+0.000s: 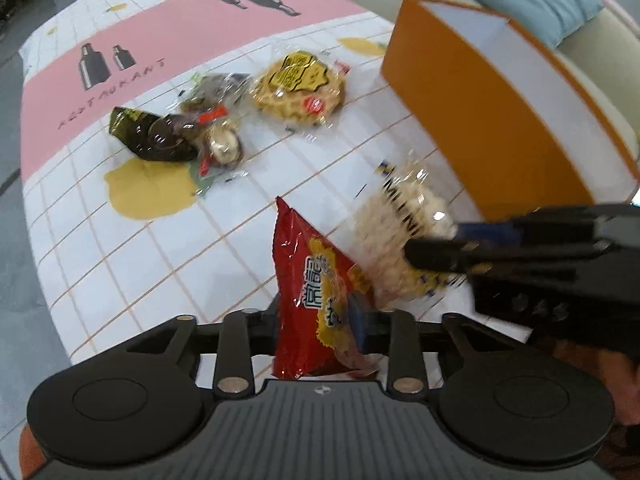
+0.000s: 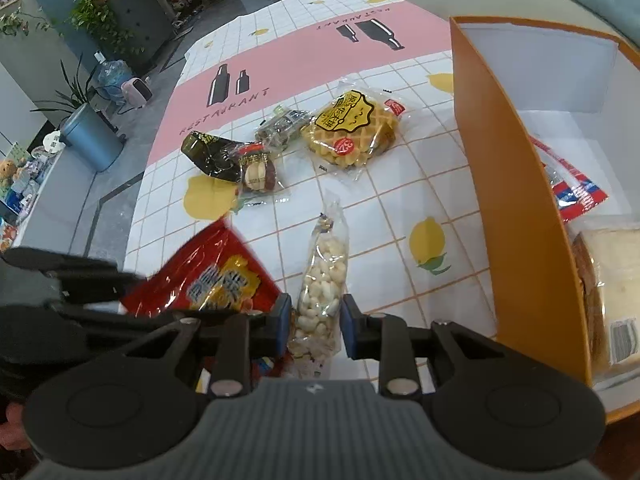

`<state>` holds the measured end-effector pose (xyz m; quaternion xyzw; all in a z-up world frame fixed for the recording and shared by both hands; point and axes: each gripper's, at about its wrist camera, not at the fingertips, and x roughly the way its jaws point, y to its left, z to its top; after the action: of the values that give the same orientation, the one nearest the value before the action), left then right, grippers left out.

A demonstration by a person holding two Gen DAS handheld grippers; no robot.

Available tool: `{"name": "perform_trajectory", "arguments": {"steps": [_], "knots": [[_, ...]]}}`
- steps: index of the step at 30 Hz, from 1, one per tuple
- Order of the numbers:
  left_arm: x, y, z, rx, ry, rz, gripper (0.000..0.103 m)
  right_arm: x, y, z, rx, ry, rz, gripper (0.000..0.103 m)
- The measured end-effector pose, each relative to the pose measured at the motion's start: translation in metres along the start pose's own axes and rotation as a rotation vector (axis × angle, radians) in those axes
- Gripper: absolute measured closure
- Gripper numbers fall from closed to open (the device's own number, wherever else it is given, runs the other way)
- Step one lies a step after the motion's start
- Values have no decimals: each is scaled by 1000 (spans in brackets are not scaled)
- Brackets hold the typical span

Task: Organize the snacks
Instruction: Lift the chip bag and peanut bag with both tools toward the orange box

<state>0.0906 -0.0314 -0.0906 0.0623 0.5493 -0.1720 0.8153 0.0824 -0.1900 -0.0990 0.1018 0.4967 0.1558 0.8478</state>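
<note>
A red snack bag [image 1: 316, 300] stands upright between the fingers of my left gripper [image 1: 318, 316], filling the gap and touching both sides. The same red bag [image 2: 208, 280] shows at the lower left of the right wrist view. My right gripper [image 2: 316, 322] is shut on a clear bag of white pieces [image 2: 324, 276], its blue pads [image 2: 285, 320] against the bag's sides. In the left wrist view the right gripper [image 1: 432, 240] comes in from the right with that clear bag [image 1: 396, 220]. An orange box [image 2: 500, 200] stands open at the right.
On the tablecloth further off lie a waffle pack [image 2: 352, 132], a dark green packet [image 2: 212, 152], a date-and-nut packet [image 2: 258, 176] and a small dark packet [image 2: 284, 128]. The box holds a bread pack [image 2: 612, 280] and a red-and-blue packet [image 2: 576, 192]. The table edge [image 2: 132, 220] runs along the left.
</note>
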Motion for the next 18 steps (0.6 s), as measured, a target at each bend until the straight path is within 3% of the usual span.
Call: {"name": "perform_trajectory", "arguments": {"steps": [6,18], "knots": [[-10,-2,0,-4,-50,1,77,-1,0,-3,-2,0,-1,82],[-48,-9,6,-49,-154,7,77,-33,7,-4,-30,-70,-2,84]]}}
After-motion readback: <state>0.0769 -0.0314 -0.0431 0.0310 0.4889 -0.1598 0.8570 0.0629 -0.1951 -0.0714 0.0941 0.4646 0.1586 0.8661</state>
